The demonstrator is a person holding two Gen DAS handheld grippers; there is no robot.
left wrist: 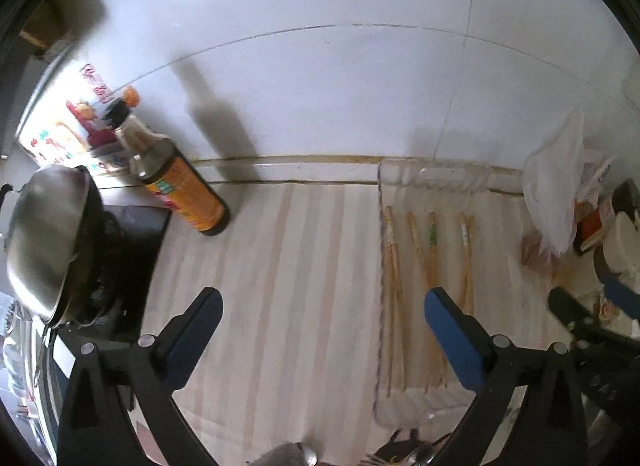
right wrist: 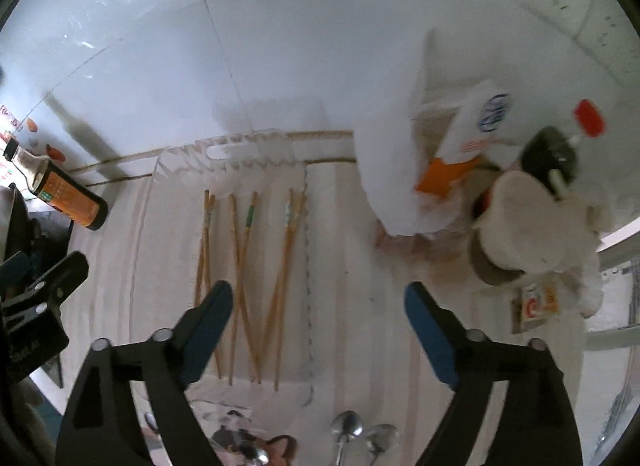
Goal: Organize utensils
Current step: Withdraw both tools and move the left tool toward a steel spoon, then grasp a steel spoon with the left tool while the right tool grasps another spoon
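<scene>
Three pairs of wooden chopsticks (left wrist: 430, 266) lie side by side on a clear plastic board (left wrist: 424, 175) by the wall; they also show in the right wrist view (right wrist: 244, 262) on the same board (right wrist: 236, 153). My left gripper (left wrist: 320, 306) is open and empty above the striped counter, its right finger over the chopstick ends. My right gripper (right wrist: 318, 302) is open and empty, its left finger over the chopsticks. Two metal spoons (right wrist: 348, 426) lie at the counter's near edge. The right gripper shows at the left view's right edge (left wrist: 584, 306).
A dark sauce bottle with an orange label (left wrist: 176, 181) stands at the left by the wall. A steel wok (left wrist: 44, 234) sits on the stove at far left. A white plastic bag (right wrist: 392, 169), a carton (right wrist: 468, 141) and jars (right wrist: 524, 221) crowd the right.
</scene>
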